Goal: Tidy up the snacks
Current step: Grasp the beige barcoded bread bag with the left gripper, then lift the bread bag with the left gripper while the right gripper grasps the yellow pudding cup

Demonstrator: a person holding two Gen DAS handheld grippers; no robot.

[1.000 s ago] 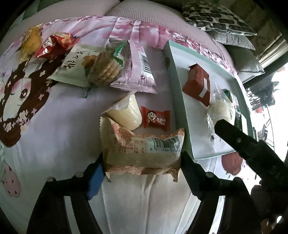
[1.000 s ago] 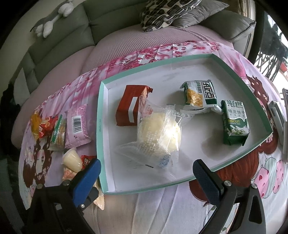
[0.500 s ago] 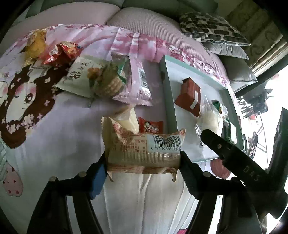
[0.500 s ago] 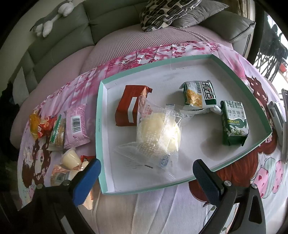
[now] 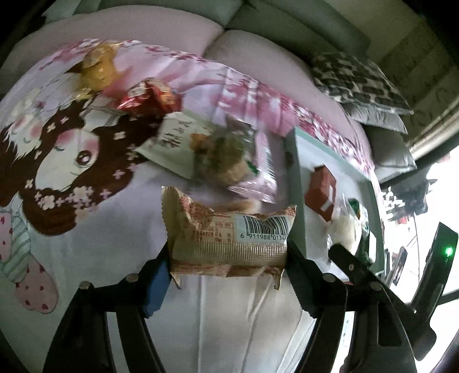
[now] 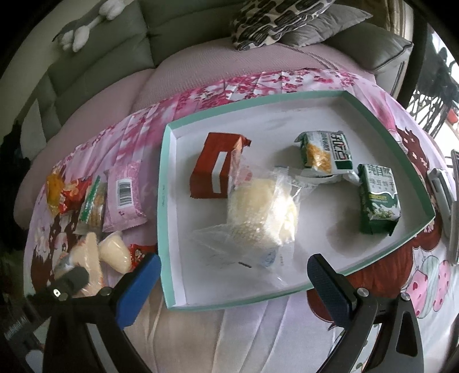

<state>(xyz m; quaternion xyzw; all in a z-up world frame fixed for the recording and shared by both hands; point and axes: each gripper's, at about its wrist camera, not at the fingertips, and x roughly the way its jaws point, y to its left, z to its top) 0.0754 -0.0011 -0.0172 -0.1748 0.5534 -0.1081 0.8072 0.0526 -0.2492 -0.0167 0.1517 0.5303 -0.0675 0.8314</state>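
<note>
My left gripper [image 5: 226,258] is shut on a beige snack packet [image 5: 229,241] with a barcode and holds it crosswise above the cartoon blanket, just left of the teal-rimmed white tray [image 5: 298,200]. The right wrist view shows that packet [image 6: 86,252] at lower left. My right gripper [image 6: 232,264] hangs open over the near edge of the tray [image 6: 163,200], holding nothing. In the tray lie a red packet [image 6: 215,169], a clear bag with a pale bun [image 6: 261,212], a corn snack packet [image 6: 324,155] and a green biscuit packet [image 6: 378,200].
Left of the tray lie a pink packet [image 6: 123,198], a cookie packet [image 6: 91,203], a red bag [image 6: 71,192], a yellow snack [image 6: 53,189], a pale pouch [image 6: 114,252] and a small red candy [image 6: 137,252]. Patterned cushions [image 6: 272,20] sit behind. A grey device [image 6: 441,183] lies right of the tray.
My left gripper has risen with the beige packet and shifted toward the tray; the pale pouch and red candy are now hidden behind it. The right gripper has stayed still.
</note>
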